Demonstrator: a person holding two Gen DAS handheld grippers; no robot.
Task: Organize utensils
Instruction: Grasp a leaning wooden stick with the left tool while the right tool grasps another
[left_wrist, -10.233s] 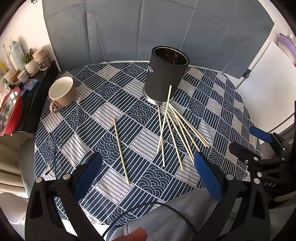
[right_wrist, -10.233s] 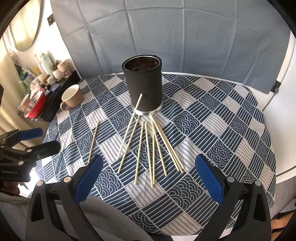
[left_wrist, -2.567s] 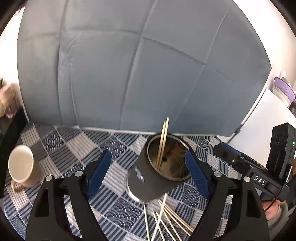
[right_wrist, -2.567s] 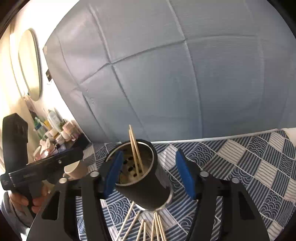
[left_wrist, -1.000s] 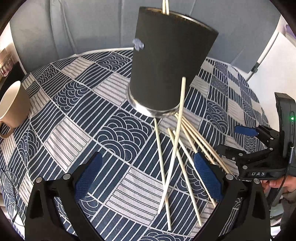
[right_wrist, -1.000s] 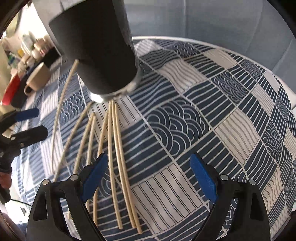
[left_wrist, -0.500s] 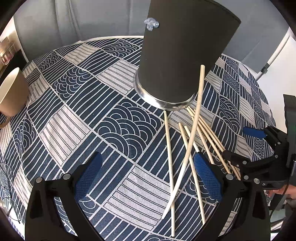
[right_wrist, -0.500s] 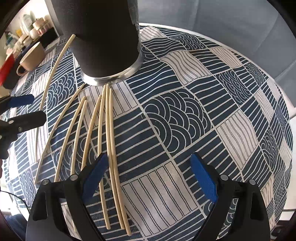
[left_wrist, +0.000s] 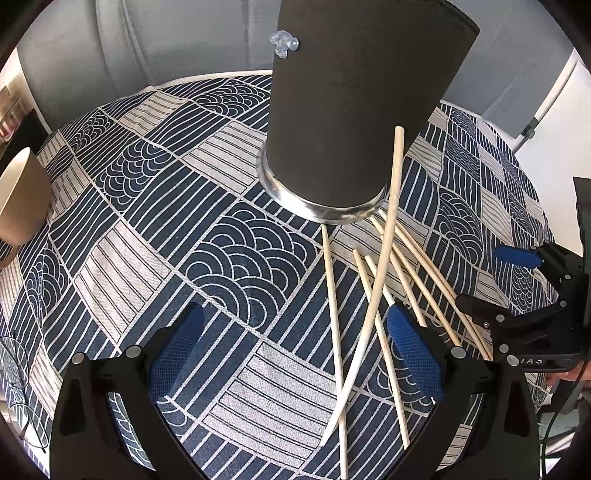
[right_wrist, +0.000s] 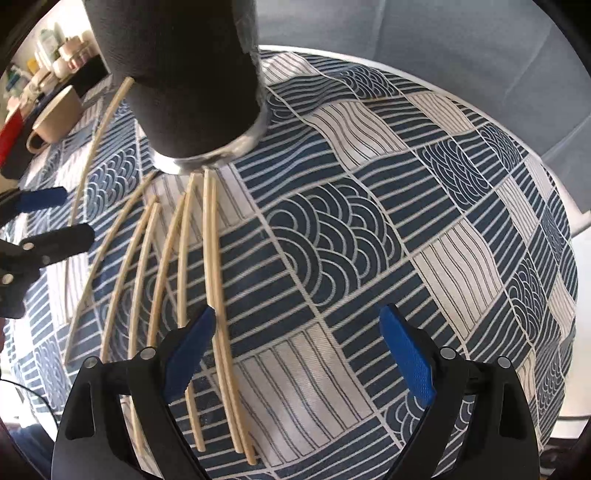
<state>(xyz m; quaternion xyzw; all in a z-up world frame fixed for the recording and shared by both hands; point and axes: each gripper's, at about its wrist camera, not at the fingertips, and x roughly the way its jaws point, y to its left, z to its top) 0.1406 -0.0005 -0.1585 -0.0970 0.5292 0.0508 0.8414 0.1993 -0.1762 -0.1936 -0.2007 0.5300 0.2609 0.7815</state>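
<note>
Black cylindrical holder (left_wrist: 354, 110) upright on the patterned tablecloth (left_wrist: 155, 236) of the bench. Chopsticks (right_wrist: 184, 266) fanned flat on the cloth just in front of the holder's metal base — one pale chopstick (left_wrist: 384, 258) propped with its tip against the holder's wall. Beige mug (left_wrist: 18, 199) well off to the holder's left. Left tongs (left_wrist: 295, 354) spread wide, gripping nothing, low over the chopsticks' near ends. Right tongs (right_wrist: 295, 350) likewise agape and empty — left pad just above the rightmost chopsticks.
</note>
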